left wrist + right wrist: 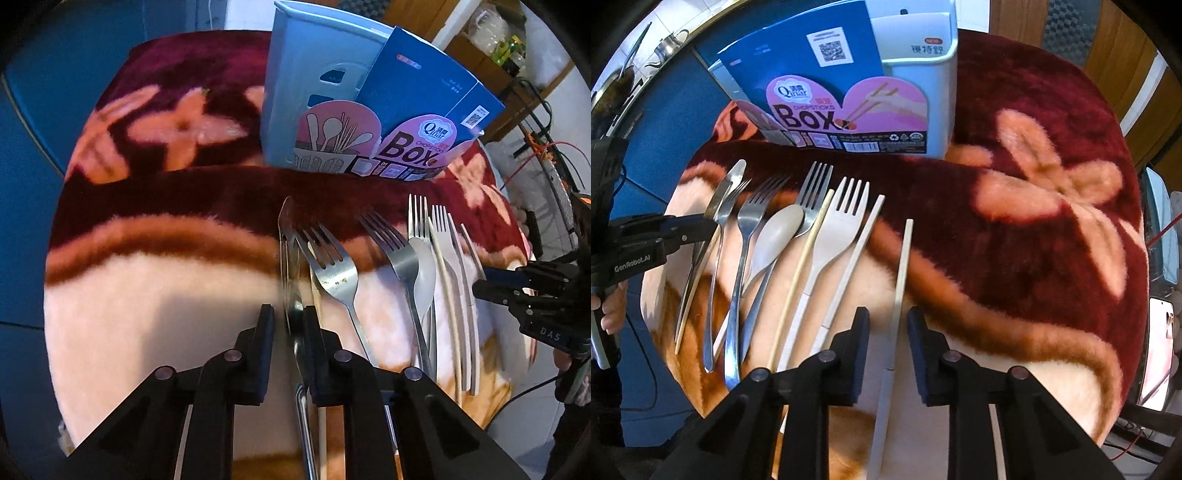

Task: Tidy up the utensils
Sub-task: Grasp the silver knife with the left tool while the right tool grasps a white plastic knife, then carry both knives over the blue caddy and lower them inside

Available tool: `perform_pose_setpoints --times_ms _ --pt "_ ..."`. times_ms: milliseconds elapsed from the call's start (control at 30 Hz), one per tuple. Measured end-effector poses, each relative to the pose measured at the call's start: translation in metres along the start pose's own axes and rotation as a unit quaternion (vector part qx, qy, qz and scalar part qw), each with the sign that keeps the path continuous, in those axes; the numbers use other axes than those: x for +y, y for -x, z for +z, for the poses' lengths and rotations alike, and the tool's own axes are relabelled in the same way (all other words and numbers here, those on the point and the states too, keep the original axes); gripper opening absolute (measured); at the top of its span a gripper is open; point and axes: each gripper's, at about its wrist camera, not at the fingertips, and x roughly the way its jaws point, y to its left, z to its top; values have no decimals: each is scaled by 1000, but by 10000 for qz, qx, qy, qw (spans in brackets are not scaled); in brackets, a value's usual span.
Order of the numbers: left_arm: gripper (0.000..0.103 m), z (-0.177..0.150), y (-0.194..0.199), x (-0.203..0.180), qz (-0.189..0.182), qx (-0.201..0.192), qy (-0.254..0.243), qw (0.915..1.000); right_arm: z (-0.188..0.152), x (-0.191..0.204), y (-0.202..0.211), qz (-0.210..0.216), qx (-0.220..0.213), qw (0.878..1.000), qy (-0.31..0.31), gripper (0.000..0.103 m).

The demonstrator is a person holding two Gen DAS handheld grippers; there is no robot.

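Nearest the chopsticks box [846, 92], left gripper [288, 317] is straddling a steel knife [286, 236], jaws part-open, apparently not clamping | right gripper [888, 319] is bracketing a pale chopstick [901, 266], ungripped | beyond, forks [846, 218] are lying before the box, likely awaiting sorting.

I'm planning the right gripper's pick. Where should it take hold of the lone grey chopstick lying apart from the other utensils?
Grip the grey chopstick across its thin shaft near the lower middle, coming straight down from above. It lies flat on the blanket, and the open right gripper already straddles it, with free space on both sides.
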Motion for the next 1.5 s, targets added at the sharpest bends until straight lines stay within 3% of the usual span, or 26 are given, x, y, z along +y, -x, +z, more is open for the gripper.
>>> perform_pose_setpoints --times_ms 33,100,167,333,500,700,900,1167,1333,1500 --pt "16 1 -2 1 -1 0 -14 10000 0 0 0 4 1 10000 4 23" --pt "13 3 -2 1 -34 -54 -40 10000 0 0 1 -13 -47 10000 14 11" --pt "6 1 1 5 -133 -166 24 9998 1 1 0 -28 -137 9999 -13 9" --pt "5 -12 17 18 -351 -520 235 9978 -7 3 9 -11 -422 9991 61 7" --pt "4 -26 46 15 -461 -1130 195 9923 -20 9 30 170 -1033 9945 4 7" --pt "4 -32 80 9 -640 -1899 207 9795 -36 16 61 220 -1948 9805 -146 6" --pt "4 -20 112 -10 -597 -2751 23 9596 -34 24 90 219 -2746 9611 -221 6" --pt "4 15 143 -20 -578 -3449 -111 9368 -8 19 126 -120 -3750 9265 -285 6" --pt "4 43 159 -28 -263 -4088 -149 9121 16 16 142 -136 -4150 9096 -162 6" --pt "4 70 166 -29 -187 -4665 -62 8843 40 18 150 -262 -4536 8908 0 6"
